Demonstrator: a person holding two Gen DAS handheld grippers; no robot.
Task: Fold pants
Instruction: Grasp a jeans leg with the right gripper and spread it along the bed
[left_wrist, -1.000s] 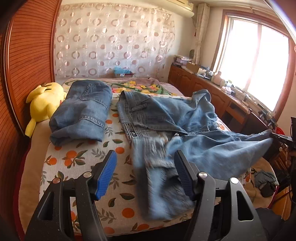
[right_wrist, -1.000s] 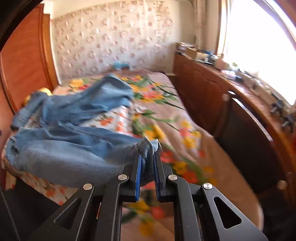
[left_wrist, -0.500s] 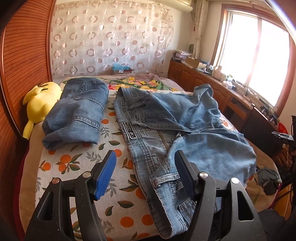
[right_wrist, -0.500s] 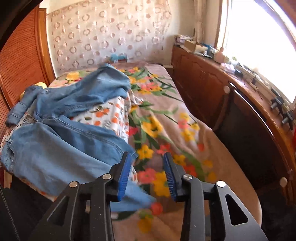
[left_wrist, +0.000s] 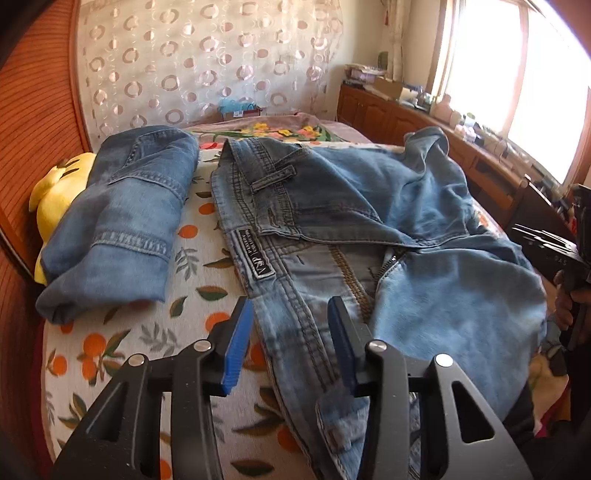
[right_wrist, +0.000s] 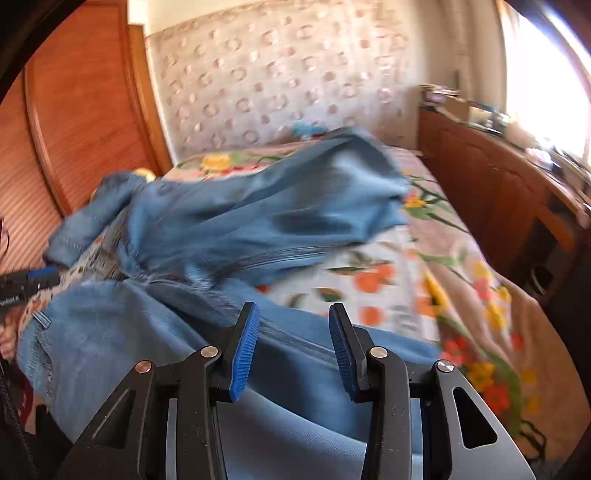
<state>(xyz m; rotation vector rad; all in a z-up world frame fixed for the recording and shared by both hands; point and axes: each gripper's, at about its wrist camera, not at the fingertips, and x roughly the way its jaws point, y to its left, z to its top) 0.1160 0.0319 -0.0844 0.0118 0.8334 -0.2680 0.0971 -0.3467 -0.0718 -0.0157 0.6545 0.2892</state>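
Observation:
Light blue jeans (left_wrist: 369, 221) lie rumpled across the bed, waistband toward the left gripper and legs bunched to the right. My left gripper (left_wrist: 290, 339) is open, its jaws either side of the waistband edge near the front of the bed, holding nothing. My right gripper (right_wrist: 293, 345) is open and empty just above a pant leg (right_wrist: 147, 332); the other leg (right_wrist: 266, 210) is heaped farther back. This view is blurred.
A second pair of jeans (left_wrist: 125, 210) lies folded at the left of the bed (left_wrist: 122, 332), beside a yellow plush toy (left_wrist: 55, 195). A wooden headboard is at the left. Wooden cabinets (right_wrist: 498, 199) and a bright window run along the right.
My right gripper let go of the pant leg and opened, then moved left over the jeans. My left gripper moved closer to the waistband. The jeans settled on the bed.

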